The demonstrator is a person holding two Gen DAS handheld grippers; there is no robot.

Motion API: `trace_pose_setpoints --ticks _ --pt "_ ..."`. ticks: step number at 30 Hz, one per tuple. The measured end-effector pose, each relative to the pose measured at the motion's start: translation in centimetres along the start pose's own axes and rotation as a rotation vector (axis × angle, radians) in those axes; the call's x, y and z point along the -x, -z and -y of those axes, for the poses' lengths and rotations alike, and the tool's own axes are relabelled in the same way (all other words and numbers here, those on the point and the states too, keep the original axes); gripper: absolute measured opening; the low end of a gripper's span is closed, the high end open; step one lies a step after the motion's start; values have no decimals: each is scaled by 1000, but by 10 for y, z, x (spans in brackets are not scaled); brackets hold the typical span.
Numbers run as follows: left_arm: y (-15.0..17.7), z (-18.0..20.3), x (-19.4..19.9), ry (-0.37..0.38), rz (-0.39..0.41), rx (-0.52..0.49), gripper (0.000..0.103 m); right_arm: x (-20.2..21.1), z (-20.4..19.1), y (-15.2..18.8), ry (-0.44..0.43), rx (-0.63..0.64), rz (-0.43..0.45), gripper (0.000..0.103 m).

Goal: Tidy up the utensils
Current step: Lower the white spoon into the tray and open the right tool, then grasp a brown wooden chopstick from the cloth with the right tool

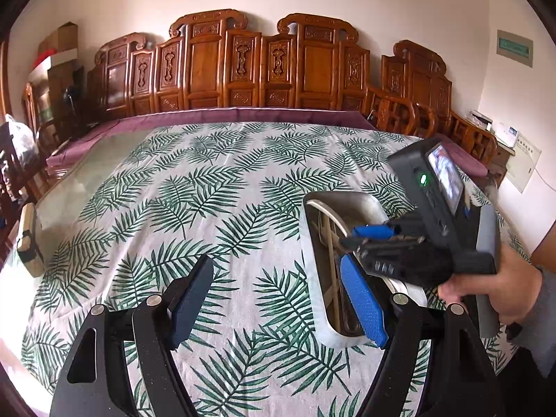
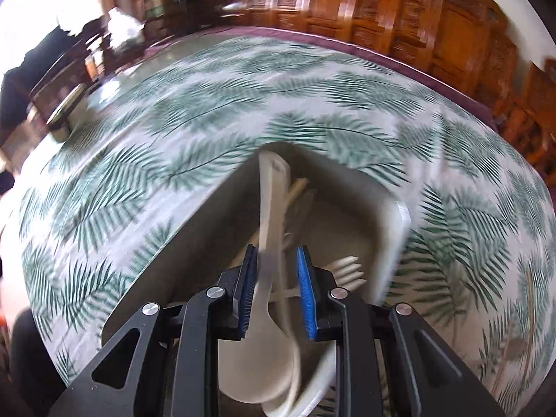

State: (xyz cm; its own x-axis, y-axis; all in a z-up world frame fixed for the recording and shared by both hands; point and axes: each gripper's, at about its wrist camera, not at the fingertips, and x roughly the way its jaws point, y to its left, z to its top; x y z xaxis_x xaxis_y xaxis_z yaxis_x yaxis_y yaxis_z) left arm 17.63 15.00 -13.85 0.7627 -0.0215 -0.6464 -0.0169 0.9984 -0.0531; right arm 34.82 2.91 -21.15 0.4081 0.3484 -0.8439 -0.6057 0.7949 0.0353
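Observation:
A metal tray (image 1: pixel 314 278) lies on the leaf-print tablecloth at the right, with chopsticks (image 1: pixel 333 288) and other utensils in it. My left gripper (image 1: pixel 278 299) is open and empty, its right finger over the tray's near end. My right gripper (image 1: pixel 351 241) reaches into the tray from the right. In the right wrist view the right gripper (image 2: pixel 276 292) is open over the tray (image 2: pixel 215 215), with a white rice spoon (image 2: pixel 271 243) lying between its fingers, handle pointing away. A white fork (image 2: pixel 347 266) and chopsticks (image 2: pixel 295 187) lie beside it. That view is motion-blurred.
The tablecloth (image 1: pixel 194 208) covers most of a glass-topped table. A small tan object (image 1: pixel 29 239) sits at the table's left edge. Carved wooden chairs (image 1: pixel 243 66) line the far side. A person's hand (image 1: pixel 493 292) holds the right gripper.

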Motion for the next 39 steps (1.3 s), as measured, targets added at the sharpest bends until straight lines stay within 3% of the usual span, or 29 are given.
trace_pose_setpoints --ticks 3,11,17,24,33,39 --pt "2 4 -2 6 -6 -6 73 12 9 1 17 -11 22 26" --pt "5 39 -14 22 -28 -58 73 71 51 22 -36 -72 117 26" --pt "-5 90 -26 73 -30 -98 73 117 125 63 31 -97 142 26" --pt "-14 161 -49 150 -53 -151 73 145 216 117 134 -170 108 26" --pt "-14 220 -87 212 -127 -179 73 126 291 163 196 -232 31 26" --pt "-13 246 -112 215 -164 -192 73 99 325 169 213 -267 -15 26"
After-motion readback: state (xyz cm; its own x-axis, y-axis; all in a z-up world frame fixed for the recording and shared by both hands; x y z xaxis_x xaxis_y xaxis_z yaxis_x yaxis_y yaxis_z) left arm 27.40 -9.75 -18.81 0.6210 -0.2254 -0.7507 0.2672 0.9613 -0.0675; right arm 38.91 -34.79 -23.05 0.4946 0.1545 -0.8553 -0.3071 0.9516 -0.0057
